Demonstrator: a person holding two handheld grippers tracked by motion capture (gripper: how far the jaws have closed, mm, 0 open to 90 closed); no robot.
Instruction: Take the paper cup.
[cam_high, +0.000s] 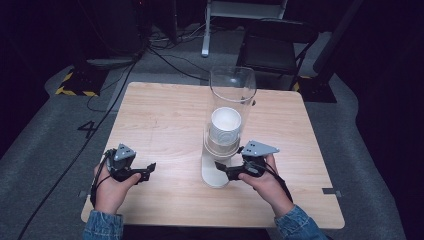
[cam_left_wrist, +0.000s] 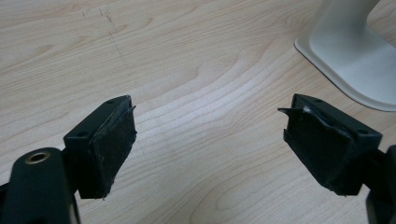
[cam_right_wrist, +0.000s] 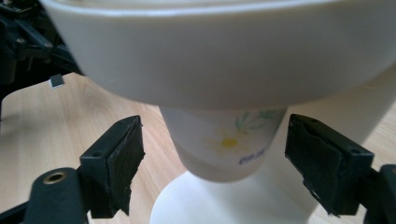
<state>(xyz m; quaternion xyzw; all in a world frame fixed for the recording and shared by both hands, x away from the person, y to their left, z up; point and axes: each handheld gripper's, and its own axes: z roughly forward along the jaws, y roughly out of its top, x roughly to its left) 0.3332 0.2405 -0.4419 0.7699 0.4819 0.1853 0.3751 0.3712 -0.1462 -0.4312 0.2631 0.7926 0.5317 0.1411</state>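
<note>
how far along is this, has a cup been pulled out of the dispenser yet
Not yet. Nothing looks done: the table holds no loose cup. In hand: the right gripper is open, its jaws flanking the daisy-printed paper cup that hangs below the cup dispenser, not touching it. The left gripper is open over bare wood, beside the dispenser's white base. Left, probably: closing on the cup and drawing it down.

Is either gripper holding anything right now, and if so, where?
Nothing is held. The left gripper is open over bare table. The right gripper is open, its fingers either side of the cup under the dispenser, not touching.
</note>
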